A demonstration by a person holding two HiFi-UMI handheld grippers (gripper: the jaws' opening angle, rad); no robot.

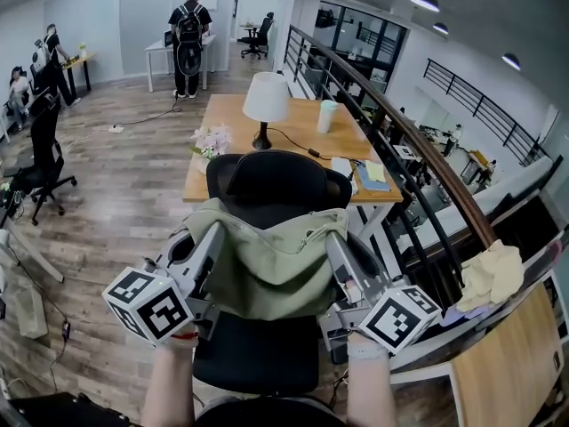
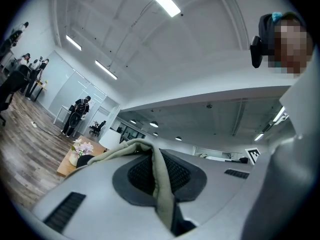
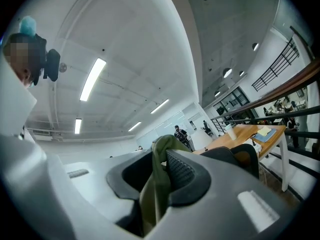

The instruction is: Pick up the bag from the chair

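Head view: my left gripper point(image 1: 212, 236) and right gripper point(image 1: 337, 244) each pinch the bag point(image 1: 276, 265), spread before the chair point(image 1: 271, 185) back.

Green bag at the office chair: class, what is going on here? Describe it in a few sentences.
A person holds tongs in each hand. The left tongs and the right tongs are each shut on the top edge of the green bag, one at either side. The bag hangs between them, above the seat of the black chair and in front of its backrest.
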